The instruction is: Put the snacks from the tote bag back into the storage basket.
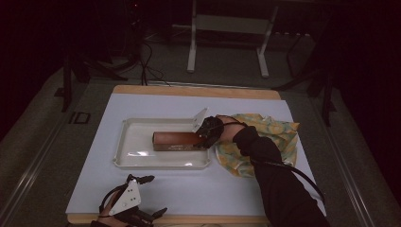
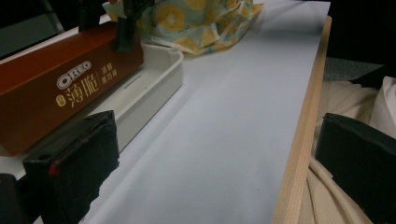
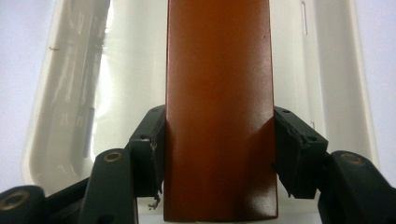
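Jaws of the right gripper (image 1: 202, 136) are pressing on both long sides of the box (image 1: 178, 141), near its right end, so the box is gripped firmly; in the right gripper view the pads (image 3: 156, 154) are sitting flush against its brown walls (image 3: 219, 107). The box is lying lengthwise inside the tray (image 1: 137, 158), towards the tray's back right part, and whether its underside is touching the tray floor I cannot tell. In the left gripper view the box (image 2: 60, 88) is showing its printed side with the word OREO, above the tray's white wall (image 2: 159, 84).

The tray is sitting in the middle of the mat (image 1: 198, 194), which is covering the table (image 1: 189, 90). A cloth (image 1: 279, 137) with a yellow fruit print is lying just right of the tray, under the person's right sleeve (image 1: 279, 189).

The left gripper (image 1: 153, 195) is resting at the near edge of the mat, well apart from the tray, with its jaws standing wide and nothing between them; its own view is showing bare mat (image 2: 224, 140) between the two pads (image 2: 79, 158).
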`<state>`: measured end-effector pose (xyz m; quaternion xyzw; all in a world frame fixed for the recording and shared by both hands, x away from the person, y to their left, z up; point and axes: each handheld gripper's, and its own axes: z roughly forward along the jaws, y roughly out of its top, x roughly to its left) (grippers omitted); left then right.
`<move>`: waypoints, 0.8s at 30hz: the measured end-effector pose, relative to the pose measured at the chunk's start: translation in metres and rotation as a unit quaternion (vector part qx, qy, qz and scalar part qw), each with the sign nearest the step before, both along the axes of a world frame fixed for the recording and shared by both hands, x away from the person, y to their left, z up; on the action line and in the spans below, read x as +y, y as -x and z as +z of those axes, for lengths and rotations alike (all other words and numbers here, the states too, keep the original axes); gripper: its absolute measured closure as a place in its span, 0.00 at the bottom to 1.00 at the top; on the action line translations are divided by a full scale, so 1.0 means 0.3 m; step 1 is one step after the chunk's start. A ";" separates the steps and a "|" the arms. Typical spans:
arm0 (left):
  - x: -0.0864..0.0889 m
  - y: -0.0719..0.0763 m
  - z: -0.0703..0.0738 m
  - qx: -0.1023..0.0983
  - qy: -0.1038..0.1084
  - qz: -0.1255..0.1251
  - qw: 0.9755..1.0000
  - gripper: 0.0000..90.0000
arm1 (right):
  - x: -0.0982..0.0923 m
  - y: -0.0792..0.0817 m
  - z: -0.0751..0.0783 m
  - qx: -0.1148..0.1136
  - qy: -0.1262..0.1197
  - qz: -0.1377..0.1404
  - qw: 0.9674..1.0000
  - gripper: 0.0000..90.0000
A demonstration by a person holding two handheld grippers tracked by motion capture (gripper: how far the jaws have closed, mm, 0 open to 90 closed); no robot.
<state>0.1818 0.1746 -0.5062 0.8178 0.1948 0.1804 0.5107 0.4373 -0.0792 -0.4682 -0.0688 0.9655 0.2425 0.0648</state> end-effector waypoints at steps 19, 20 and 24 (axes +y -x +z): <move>0.000 0.000 0.000 0.001 -0.001 -0.001 1.000 0.00 | 0.018 -0.012 -0.024 0.016 0.016 -0.008 1.000 0.42; 0.000 0.000 0.000 0.001 0.000 -0.001 1.000 0.00 | 0.017 -0.013 -0.021 0.016 0.015 -0.011 1.000 0.42; 0.000 -0.001 0.000 0.001 0.000 -0.001 1.000 0.00 | 0.008 -0.016 0.002 0.013 0.004 -0.020 1.000 0.39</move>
